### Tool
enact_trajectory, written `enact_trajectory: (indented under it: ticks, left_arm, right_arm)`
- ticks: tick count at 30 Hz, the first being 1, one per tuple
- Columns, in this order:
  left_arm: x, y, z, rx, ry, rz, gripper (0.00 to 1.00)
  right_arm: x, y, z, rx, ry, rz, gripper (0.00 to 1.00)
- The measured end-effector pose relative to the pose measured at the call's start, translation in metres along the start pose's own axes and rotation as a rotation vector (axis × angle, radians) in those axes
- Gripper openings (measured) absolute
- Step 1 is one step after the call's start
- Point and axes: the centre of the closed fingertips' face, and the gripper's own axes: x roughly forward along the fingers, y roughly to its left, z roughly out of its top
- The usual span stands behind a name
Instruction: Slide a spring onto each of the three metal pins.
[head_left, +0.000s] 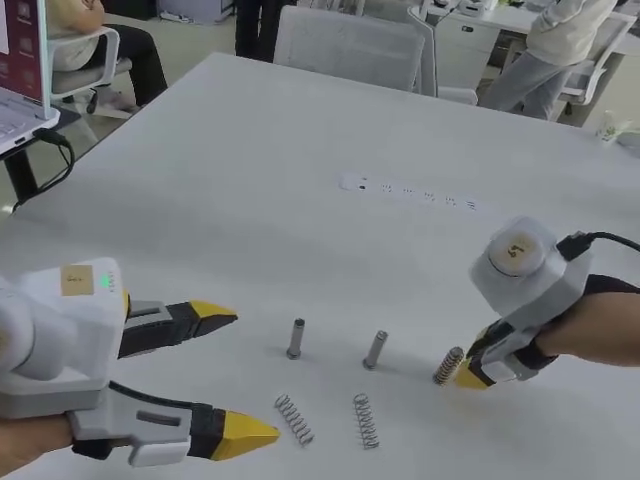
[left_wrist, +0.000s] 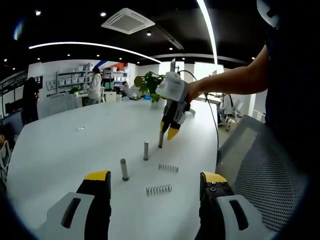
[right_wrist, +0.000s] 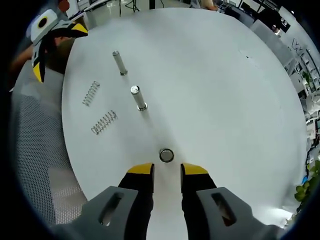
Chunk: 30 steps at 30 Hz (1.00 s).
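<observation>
Two bare metal pins (head_left: 296, 338) (head_left: 375, 349) stand upright on the white table (head_left: 300, 180). A third pin (head_left: 448, 365) carries a spring, and my right gripper (head_left: 468, 376) hovers right beside it. In the right gripper view that pin's top (right_wrist: 166, 155) lies just past the tips of the right gripper (right_wrist: 167, 170), whose jaws stand slightly apart with nothing between them. Two loose springs (head_left: 293, 418) (head_left: 365, 420) lie flat in front of the pins. My left gripper (head_left: 232, 373) is wide open and empty at the near left, facing the springs (left_wrist: 159, 189) (left_wrist: 168, 168).
A white power strip (head_left: 410, 192) is set into the table beyond the pins. A laptop (head_left: 20, 70) sits at the far left. Office chairs (head_left: 350, 45) and seated or standing people ring the table's far edge.
</observation>
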Motion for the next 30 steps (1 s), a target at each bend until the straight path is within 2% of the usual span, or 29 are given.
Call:
enact_trajectory:
  ticks: [8,17,24,30]
  left_arm:
    - [-0.001,-0.001,0.001,0.003,-0.001,-0.008,0.69]
    - [-0.002,-0.001,0.002,0.007,-0.005,-0.012,0.68]
    - [-0.002,-0.002,0.001,0.006,-0.004,-0.015,0.68]
    - [-0.001,-0.004,0.003,0.01,-0.005,-0.02,0.68]
  right_arm:
    - [-0.003,0.011,-0.009,0.027,-0.011,0.004,0.19]
    - [-0.007,0.026,-0.011,0.05,-0.029,0.018,0.19]
    - [-0.008,0.056,-0.004,0.054,-0.073,0.059,0.19]
    - [-0.004,0.074,0.007,0.05,-0.094,0.083,0.19]
